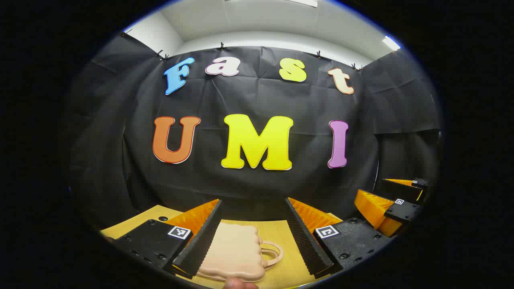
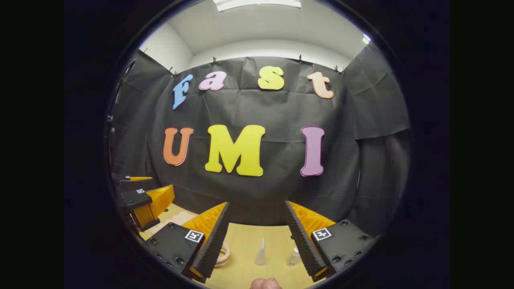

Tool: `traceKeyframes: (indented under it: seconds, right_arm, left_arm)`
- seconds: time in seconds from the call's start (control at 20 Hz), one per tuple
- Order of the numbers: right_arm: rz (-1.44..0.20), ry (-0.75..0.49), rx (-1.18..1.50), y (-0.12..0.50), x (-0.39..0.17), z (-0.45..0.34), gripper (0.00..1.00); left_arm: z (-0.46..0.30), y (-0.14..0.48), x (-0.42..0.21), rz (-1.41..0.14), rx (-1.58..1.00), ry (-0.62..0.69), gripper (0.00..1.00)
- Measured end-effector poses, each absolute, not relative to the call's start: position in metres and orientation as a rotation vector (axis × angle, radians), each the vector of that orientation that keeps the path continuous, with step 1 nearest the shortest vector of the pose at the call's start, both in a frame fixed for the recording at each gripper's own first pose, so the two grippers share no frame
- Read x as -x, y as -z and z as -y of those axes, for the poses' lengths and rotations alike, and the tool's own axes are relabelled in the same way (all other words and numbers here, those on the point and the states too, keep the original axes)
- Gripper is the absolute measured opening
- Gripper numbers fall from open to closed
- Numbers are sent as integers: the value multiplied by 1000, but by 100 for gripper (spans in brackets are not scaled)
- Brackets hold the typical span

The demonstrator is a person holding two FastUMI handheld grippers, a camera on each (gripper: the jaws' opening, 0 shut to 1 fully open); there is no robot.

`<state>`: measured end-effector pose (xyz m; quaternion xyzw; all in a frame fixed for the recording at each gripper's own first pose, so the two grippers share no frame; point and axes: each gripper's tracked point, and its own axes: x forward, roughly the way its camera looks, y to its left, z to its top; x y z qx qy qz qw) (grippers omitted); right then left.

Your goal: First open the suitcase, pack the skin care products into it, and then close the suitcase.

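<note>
Your left gripper (image 1: 253, 237) is spread apart above the closed suitcase (image 1: 235, 253). Your right gripper (image 2: 257, 241) is also apart, over two small bottles (image 2: 261, 253) on the surface (image 2: 245, 245).

In the left gripper view, the left claw (image 1: 253, 237) is held level above the desk (image 1: 281, 241), its two ridged fingers (image 1: 200, 241) spread wide apart with nothing pressed between them. The right claw (image 1: 395, 200) shows farther off toward the desk's right side, also parted. In the right gripper view, the right claw (image 2: 257, 237) stands equally wide, fingers (image 2: 299, 237) apart and gripping nothing, with the left claw (image 2: 146, 198) off at the left edge.
</note>
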<state>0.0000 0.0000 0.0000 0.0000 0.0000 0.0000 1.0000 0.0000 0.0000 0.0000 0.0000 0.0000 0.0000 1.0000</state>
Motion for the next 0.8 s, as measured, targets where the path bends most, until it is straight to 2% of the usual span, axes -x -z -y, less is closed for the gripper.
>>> traceKeyframes:
  seconds: [0.8]
  right_arm:
    - [-25,1,-1,15,-18,35,80]
  left_arm:
    - [37,25,-13,-54,-45,34,96]
